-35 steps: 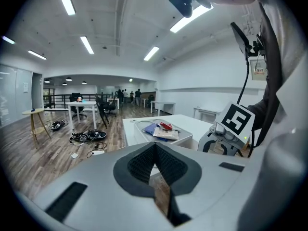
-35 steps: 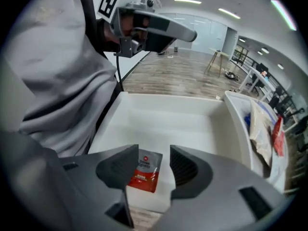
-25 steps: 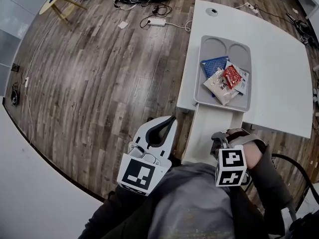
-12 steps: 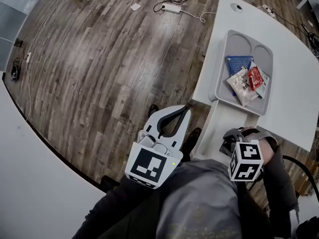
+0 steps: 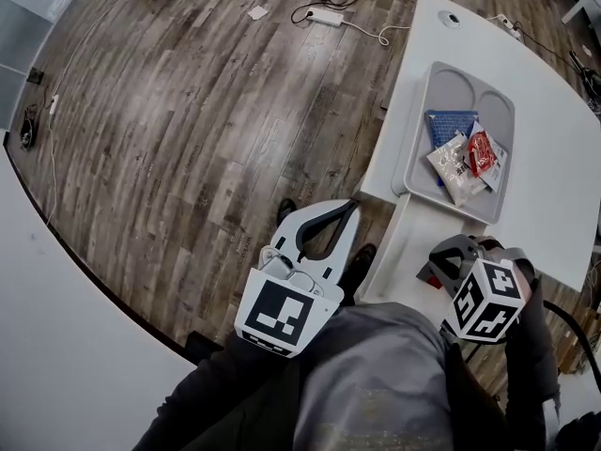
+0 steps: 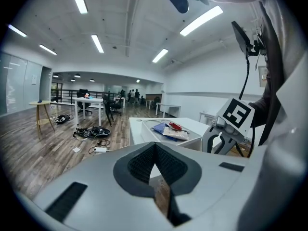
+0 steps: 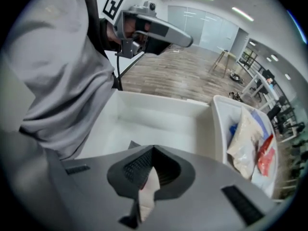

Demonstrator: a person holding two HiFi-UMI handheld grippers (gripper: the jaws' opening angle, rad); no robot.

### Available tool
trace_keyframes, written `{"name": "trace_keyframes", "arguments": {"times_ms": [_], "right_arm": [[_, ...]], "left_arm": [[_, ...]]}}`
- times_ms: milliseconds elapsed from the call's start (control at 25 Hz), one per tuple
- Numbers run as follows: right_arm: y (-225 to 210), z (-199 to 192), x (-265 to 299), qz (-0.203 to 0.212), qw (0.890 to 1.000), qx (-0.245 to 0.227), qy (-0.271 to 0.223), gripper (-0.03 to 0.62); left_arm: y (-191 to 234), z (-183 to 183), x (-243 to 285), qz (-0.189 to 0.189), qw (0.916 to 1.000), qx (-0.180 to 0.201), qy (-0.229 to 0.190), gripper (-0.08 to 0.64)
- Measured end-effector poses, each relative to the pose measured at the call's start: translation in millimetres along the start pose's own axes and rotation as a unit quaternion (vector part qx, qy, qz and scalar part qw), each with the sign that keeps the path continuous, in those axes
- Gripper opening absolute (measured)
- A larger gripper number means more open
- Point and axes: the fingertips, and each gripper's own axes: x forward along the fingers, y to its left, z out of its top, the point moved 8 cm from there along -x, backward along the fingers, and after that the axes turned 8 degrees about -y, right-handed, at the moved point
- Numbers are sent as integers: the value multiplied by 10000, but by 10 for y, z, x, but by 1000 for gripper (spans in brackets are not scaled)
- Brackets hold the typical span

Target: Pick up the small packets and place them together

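Note:
A grey tray [image 5: 418, 148] on the white table [image 5: 554, 186] holds a blue packet [image 5: 449, 123], a beige packet [image 5: 453, 167] and a red packet [image 5: 481, 148], lying partly over one another. My right gripper [image 5: 437, 272] points down into a white drawer [image 5: 413, 242] below the table's near edge. Its jaws have just been closing and now stand shut on a thin small white packet [image 7: 146, 191] with a red edge. My left gripper [image 5: 352, 205] hangs over the wooden floor left of the table, shut and empty. From the left gripper view the tray's packets [image 6: 174, 131] lie far off.
The drawer's white walls [image 7: 159, 119] surround the right gripper, and the tray's rim [image 7: 219, 129] lies just beyond. A power strip with cables [image 5: 324, 14] lies on the floor beyond the table. The person's grey top [image 5: 376, 383] fills the near foreground.
The right gripper has shifted to the right over the drawer. The left gripper has stayed where it was. The head camera has swung, so the tray sits further right in view.

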Motion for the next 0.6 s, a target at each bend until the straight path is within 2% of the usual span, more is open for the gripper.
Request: {"name": "trace_keyframes", "arguments": {"times_ms": [160,320,440,600], "right_arm": [[-126,37,-218,-281,9971,414,-565,2],[-306,113,-541,-683,9877,722,-1210,2],[-473,130,-881,-1116,9745,1016,-1658,2],[-734,56,-1221,-1776,9507,1492,-2057,2]], "left_arm": [[-4,-7,39,-28,10000,29,-22,-12],[-7,-41,27,-28,10000,1,76,-12],[-8,-14,50,-111,9998,-2,183,-12],[3,56,130,-292,9992,51,261,-12]]}}
